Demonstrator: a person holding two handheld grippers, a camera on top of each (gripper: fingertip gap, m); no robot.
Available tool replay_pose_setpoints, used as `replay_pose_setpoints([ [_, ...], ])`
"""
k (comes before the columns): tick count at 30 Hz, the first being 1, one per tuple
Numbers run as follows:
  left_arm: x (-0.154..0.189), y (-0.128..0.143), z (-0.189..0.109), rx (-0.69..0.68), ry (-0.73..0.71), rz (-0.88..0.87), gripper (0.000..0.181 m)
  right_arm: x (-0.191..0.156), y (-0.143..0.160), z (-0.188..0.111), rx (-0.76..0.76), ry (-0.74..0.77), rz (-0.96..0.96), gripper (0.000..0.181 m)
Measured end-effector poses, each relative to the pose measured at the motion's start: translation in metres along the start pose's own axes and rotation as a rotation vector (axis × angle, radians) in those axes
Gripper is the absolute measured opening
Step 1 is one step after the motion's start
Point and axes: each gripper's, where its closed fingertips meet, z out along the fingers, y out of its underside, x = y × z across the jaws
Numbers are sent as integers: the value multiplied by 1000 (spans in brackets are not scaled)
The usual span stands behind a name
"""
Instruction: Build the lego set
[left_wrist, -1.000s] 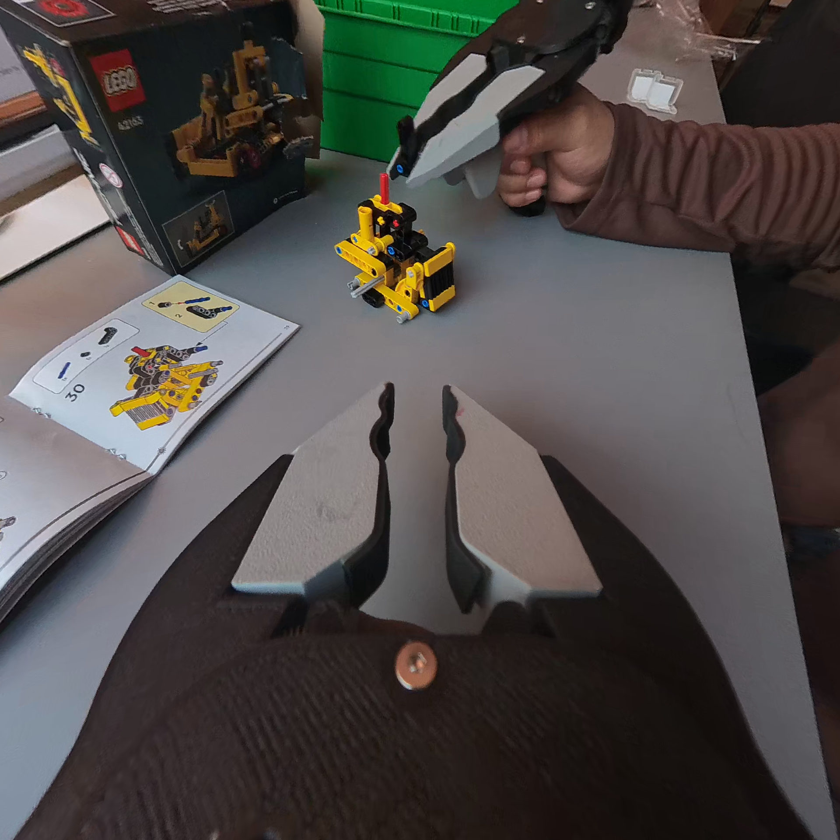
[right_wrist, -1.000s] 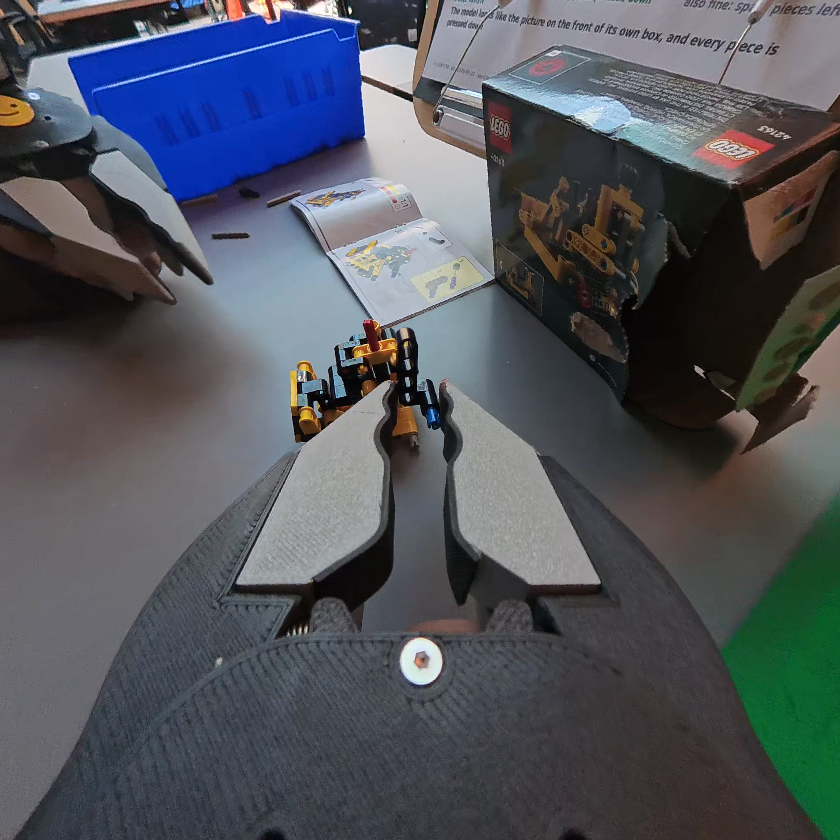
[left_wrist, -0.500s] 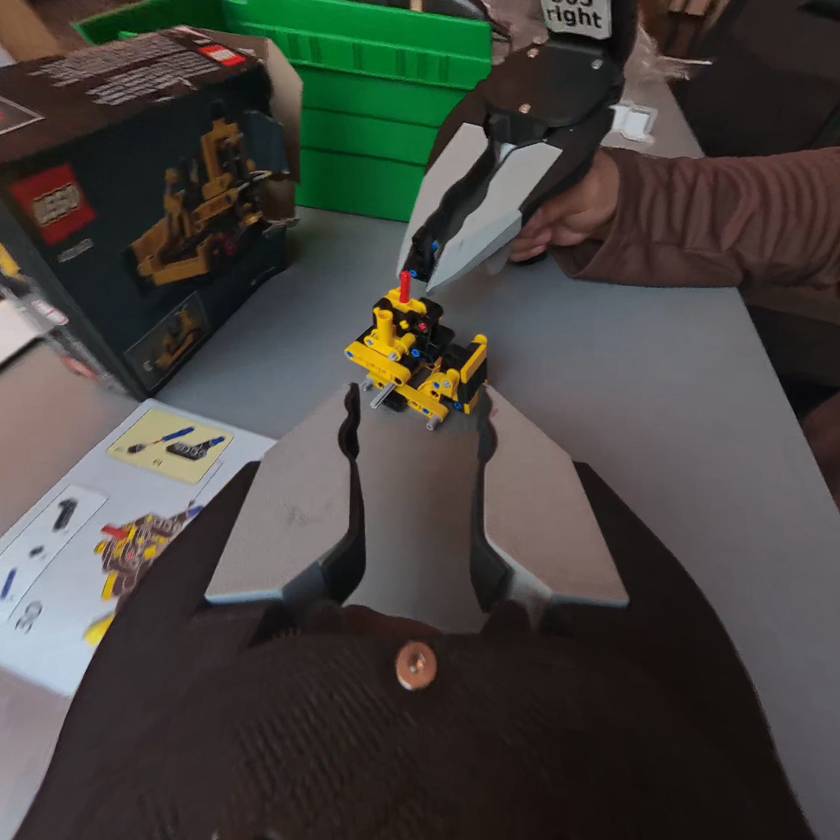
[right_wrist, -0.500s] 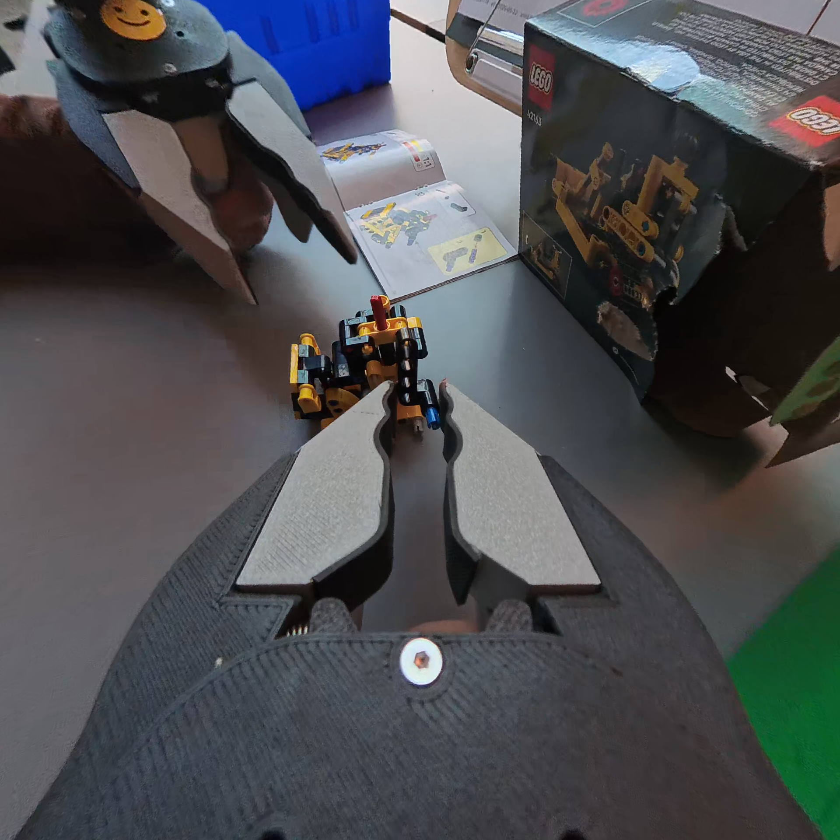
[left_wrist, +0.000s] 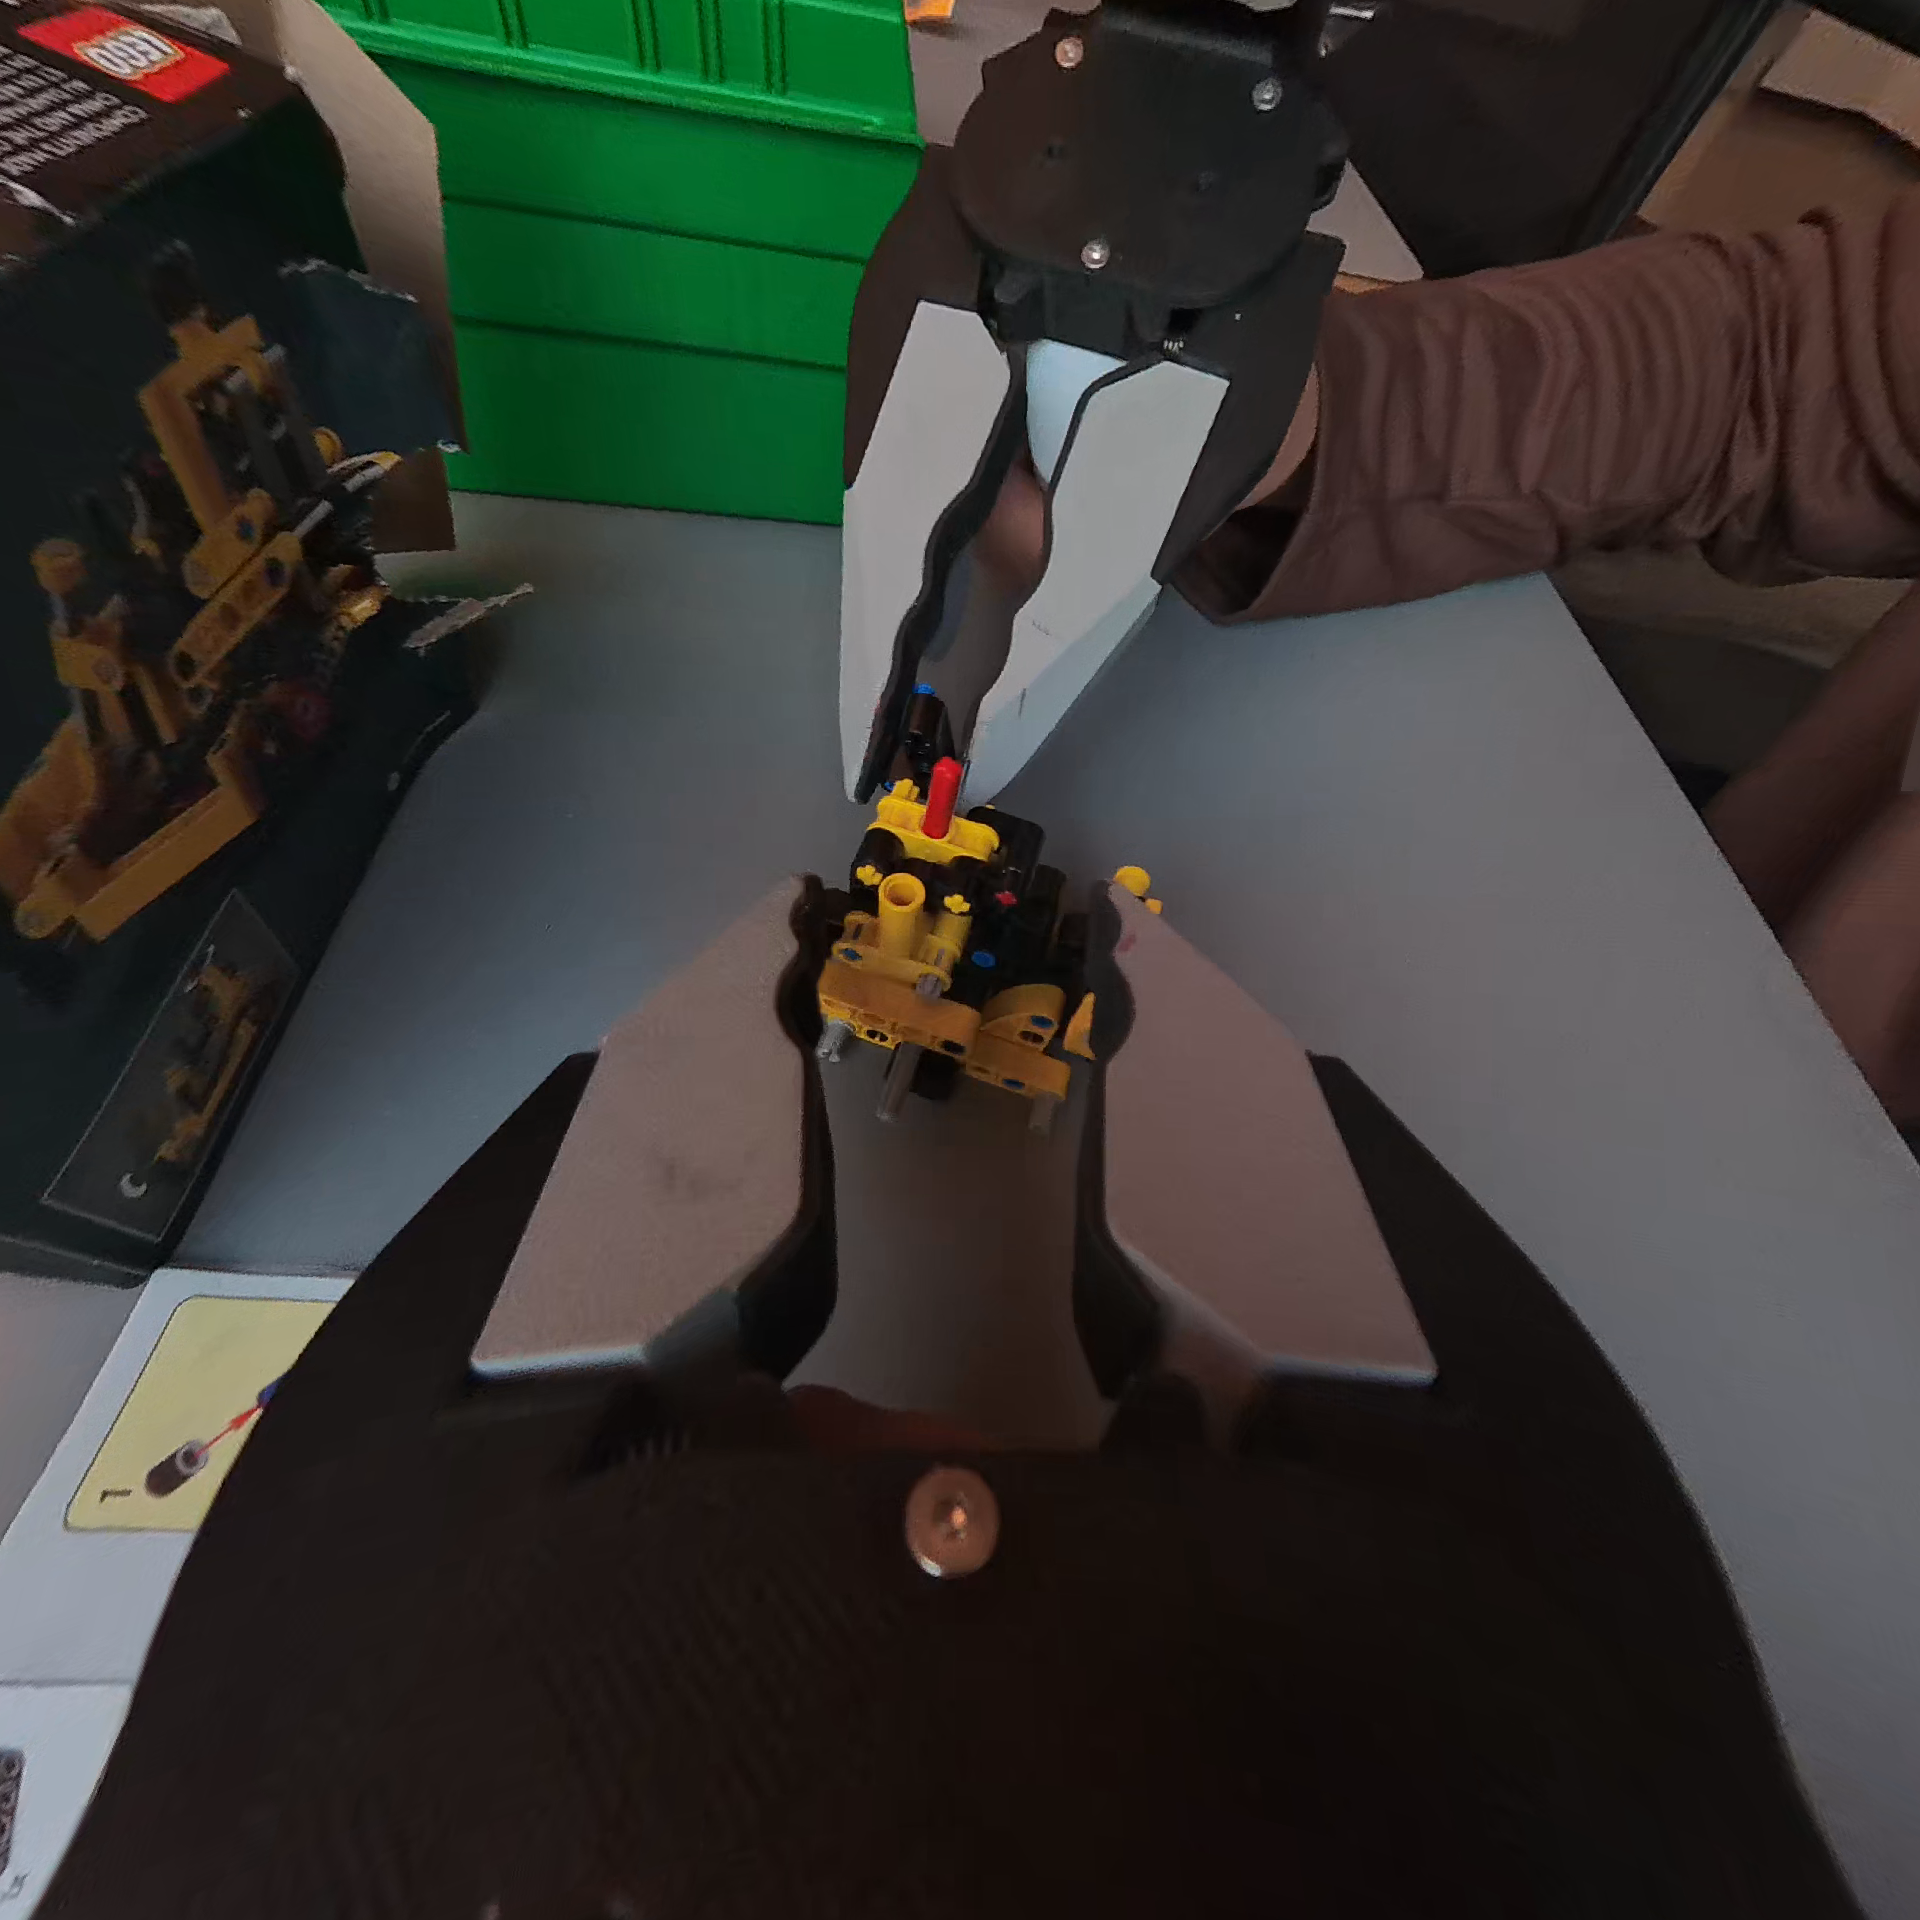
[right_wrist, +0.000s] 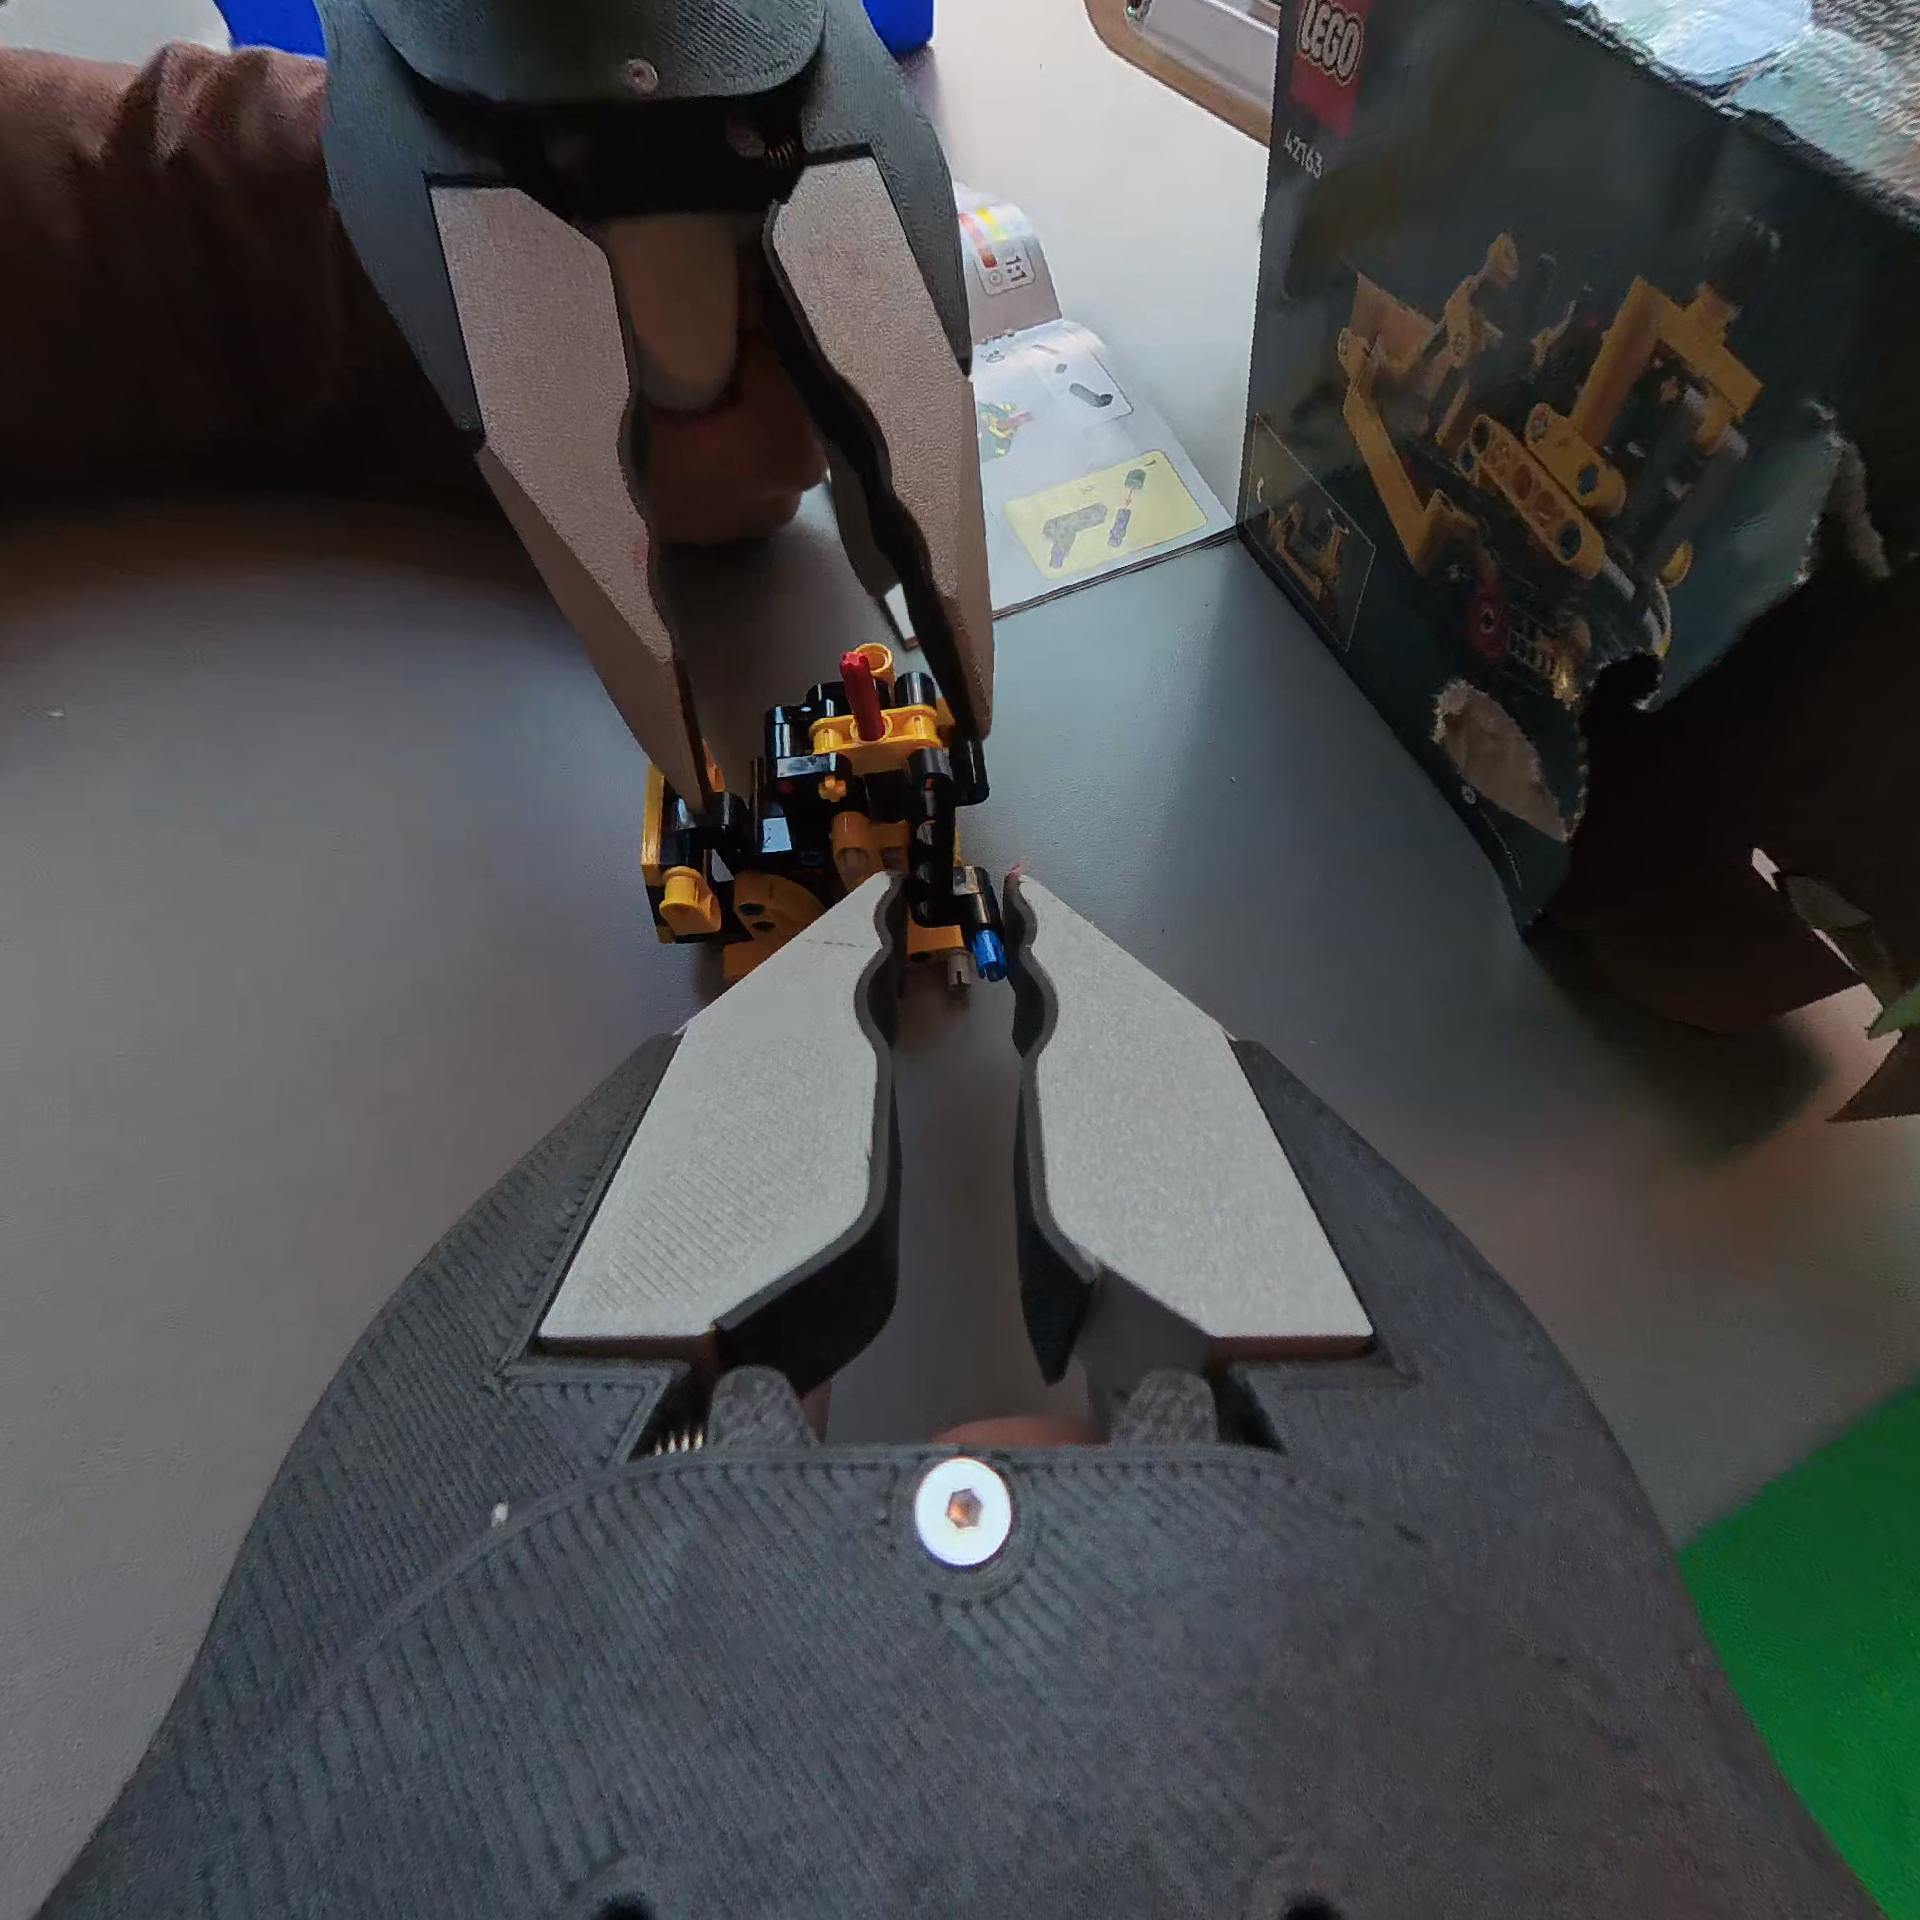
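Now bracing the yellow-and-black model (left_wrist: 951, 966) on the grey table (left_wrist: 1403, 883) between the spread left gripper (left_wrist: 948, 914), lowering the right gripper (right_wrist: 948, 894), pinching a small black piece (right_wrist: 961, 899), squarely on.

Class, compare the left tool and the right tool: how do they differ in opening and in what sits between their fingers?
The left tool is spread wide; the right tool is nearly closed. The left tool straddles the whole yellow model; the right tool pinches only a small black piece. Both point at the model.
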Motion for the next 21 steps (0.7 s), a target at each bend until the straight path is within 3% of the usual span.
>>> replay_pose_setpoints([
  [1,1,1,2,-7,8,4,47,0,0,1,-3,1,1,15],
  [10,-3,-7,-3,52,19,19,31,0,1,5,-23,3,-8,15],
  [21,0,-7,-2,53,39,18,31,-1,3,8,-46,14,-33,13],
])
